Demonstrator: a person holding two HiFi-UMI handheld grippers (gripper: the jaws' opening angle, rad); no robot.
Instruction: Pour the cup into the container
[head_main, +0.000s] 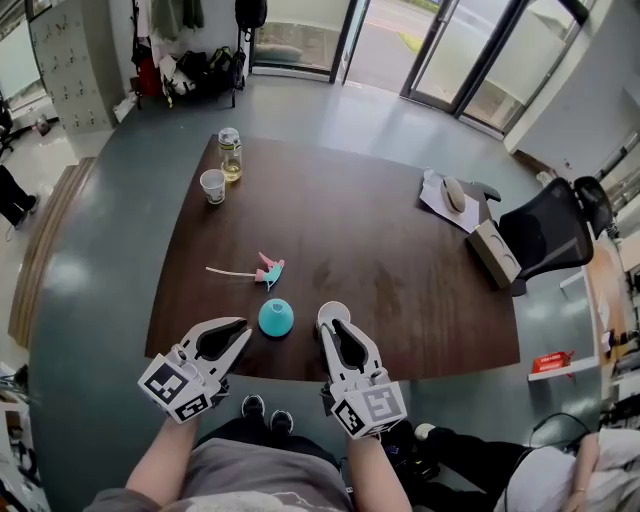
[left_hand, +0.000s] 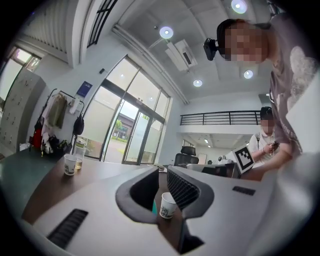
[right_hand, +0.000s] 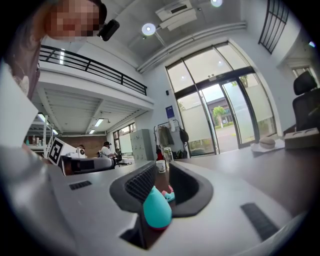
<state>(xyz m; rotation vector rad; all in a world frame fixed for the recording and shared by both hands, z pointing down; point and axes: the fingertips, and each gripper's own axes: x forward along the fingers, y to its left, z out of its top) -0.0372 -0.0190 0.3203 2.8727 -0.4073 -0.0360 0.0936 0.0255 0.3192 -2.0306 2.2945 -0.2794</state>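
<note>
Right tool (head_main: 336, 326), paper cup (head_main: 333, 307) half behind it

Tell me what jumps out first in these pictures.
A bright teal dome sits near the dark table's front edge, between the left gripper and the right gripper. A white paper cup stands just right of it. At the far left, a second cup stands beside a glass jar.

The table (head_main: 400, 270) is dark wood with a dull sheen (grain streaks show). The paper cup (left_hand: 167, 206) is white, matt and printed. The teal container (head_main: 276, 317) looks like smooth plastic. The left gripper (head_main: 243, 332) and right gripper (head_main: 335, 324) have matt white plastic shells and ribbed black pads (right_hand: 142, 186).
</note>
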